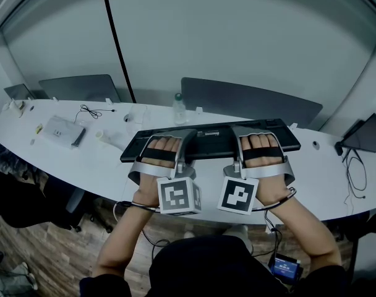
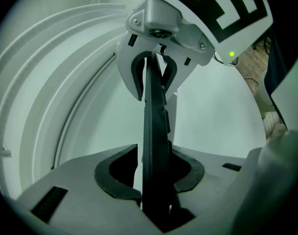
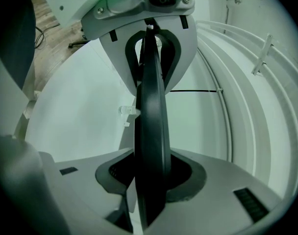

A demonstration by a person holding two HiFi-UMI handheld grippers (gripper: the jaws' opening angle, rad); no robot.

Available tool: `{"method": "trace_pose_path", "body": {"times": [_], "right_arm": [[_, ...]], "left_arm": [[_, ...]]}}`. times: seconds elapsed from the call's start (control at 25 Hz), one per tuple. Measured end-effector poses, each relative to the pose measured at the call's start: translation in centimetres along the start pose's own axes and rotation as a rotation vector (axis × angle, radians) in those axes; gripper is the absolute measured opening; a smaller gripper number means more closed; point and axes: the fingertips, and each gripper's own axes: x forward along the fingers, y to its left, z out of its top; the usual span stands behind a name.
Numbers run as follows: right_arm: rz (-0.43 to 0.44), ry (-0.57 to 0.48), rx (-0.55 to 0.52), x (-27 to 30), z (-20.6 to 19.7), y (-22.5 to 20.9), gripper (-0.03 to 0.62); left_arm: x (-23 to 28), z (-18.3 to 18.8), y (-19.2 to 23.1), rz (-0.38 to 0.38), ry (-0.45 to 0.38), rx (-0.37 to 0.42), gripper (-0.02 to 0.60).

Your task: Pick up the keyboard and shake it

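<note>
A long black keyboard point(image 1: 209, 142) lies across the front of the white table point(image 1: 83, 172), and both grippers reach over it. My left gripper point(image 1: 170, 136) is at its left part, my right gripper point(image 1: 257, 132) at its right part. In the left gripper view the keyboard point(image 2: 154, 131) runs edge-on through my left gripper point(image 2: 156, 192), whose pads press on it. At the far end my right gripper point(image 2: 154, 77) straddles it with light showing beside it. In the right gripper view the keyboard point(image 3: 151, 121) stands between the jaws of my right gripper point(image 3: 149, 190), with a pale gap on one side.
A clear bottle point(image 1: 179, 108) stands just behind the keyboard. A white box point(image 1: 63, 131) and a thin cable point(image 1: 89, 111) lie at the left. Dark panels point(image 1: 250, 101) rise along the table's back, and a dark device point(image 1: 368, 133) with cables sits at the right.
</note>
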Motion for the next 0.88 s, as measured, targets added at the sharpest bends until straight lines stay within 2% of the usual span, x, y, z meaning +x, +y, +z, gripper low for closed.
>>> {"method": "trace_pose_path", "body": {"times": [0.16, 0.44, 0.6, 0.8, 0.88], "right_arm": [[-0.016, 0.004, -0.021, -0.4, -0.2, -0.4, 0.156], [-0.111, -0.004, -0.041, -1.1, -0.6, -2.3, 0.156], [-0.135, -0.017, -0.054, -1.6, -0.6, -3.4, 0.156], [-0.21, -0.045, -0.134, -2.3, -0.4, -4.4, 0.156], [-0.214, -0.052, -0.141, -2.6, -0.3, -4.6, 0.156]], "left_arm": [[-0.1, 0.0, 0.5, 0.017, -0.006, -0.017, 0.135], [0.0, -0.7, 2.1, 0.057, -0.004, -0.036, 0.132], [0.2, -0.5, 2.7, 0.065, -0.017, -0.041, 0.132], [0.4, -0.9, 3.1, 0.09, -0.015, -0.055, 0.132], [0.6, -0.9, 3.2, 0.083, -0.019, -0.066, 0.132]]}}
